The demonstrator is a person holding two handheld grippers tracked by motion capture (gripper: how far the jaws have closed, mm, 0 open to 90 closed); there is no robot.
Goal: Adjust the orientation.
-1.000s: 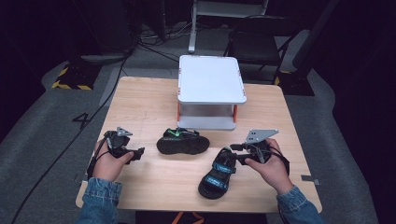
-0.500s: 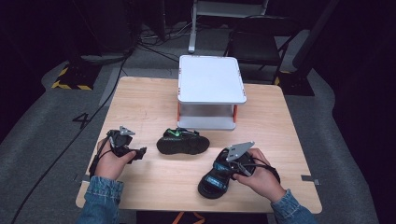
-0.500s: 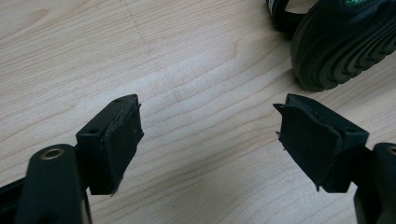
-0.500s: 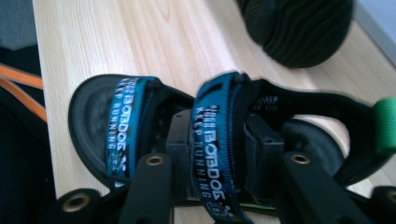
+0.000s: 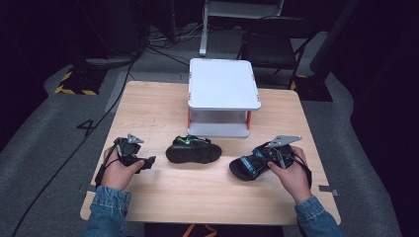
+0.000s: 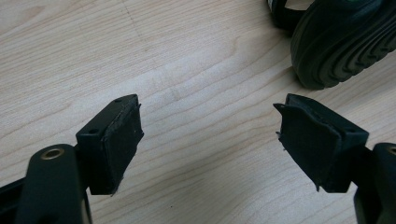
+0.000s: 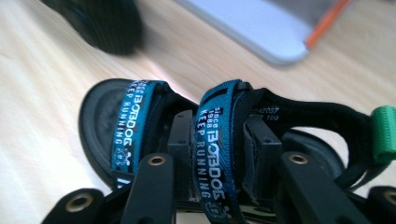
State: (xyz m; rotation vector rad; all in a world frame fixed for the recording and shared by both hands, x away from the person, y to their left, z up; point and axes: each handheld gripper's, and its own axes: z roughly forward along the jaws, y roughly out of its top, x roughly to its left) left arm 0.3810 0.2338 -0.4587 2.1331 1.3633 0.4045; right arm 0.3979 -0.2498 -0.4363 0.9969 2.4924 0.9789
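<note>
High view: the right claw sits on the black sandal with blue woven straps, which lies on the pale wooden surface, its long axis running from the claw toward the person's left and slightly nearer. The left claw rests well apart, beside the black sandal with green trim.

Left gripper view: that claw stands spread over bare wood.

Right gripper view: the jaws, having just been closing, pinch one blue strap, a grip the high view hides.
</note>
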